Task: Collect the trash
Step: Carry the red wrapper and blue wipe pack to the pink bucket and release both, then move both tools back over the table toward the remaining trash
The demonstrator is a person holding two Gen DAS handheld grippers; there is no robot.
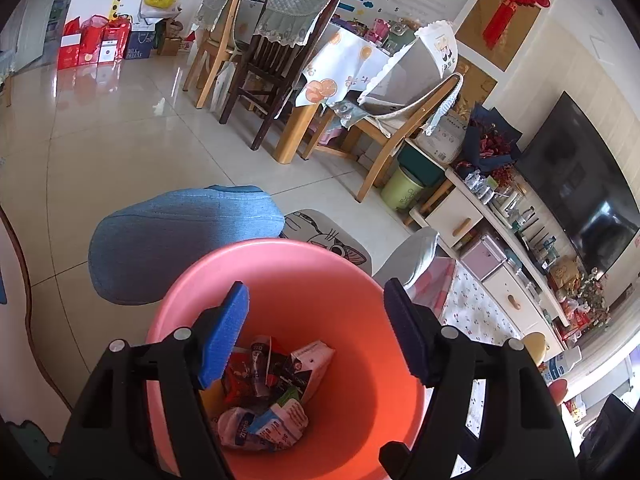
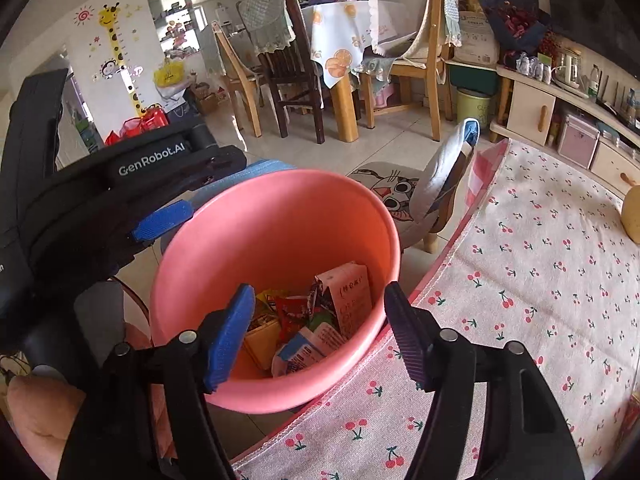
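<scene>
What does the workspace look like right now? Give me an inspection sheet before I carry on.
Surface: cherry-print tablecloth on the table beside the bin; the part in view is bare except for a yellow object at its far edge.
Job's things: pink bin on the tiled floor, holding cartons and wrappers at the bottom.
Clutter: small stool with a cat-face cushion behind the bin; blue cushion next to it.
Grippers: left gripper and right gripper both over the bin, jaws open, nothing between them.
Cables: nothing seen.
Surroundings: dining table with chairs, green bin, television on a low cabinet.
</scene>
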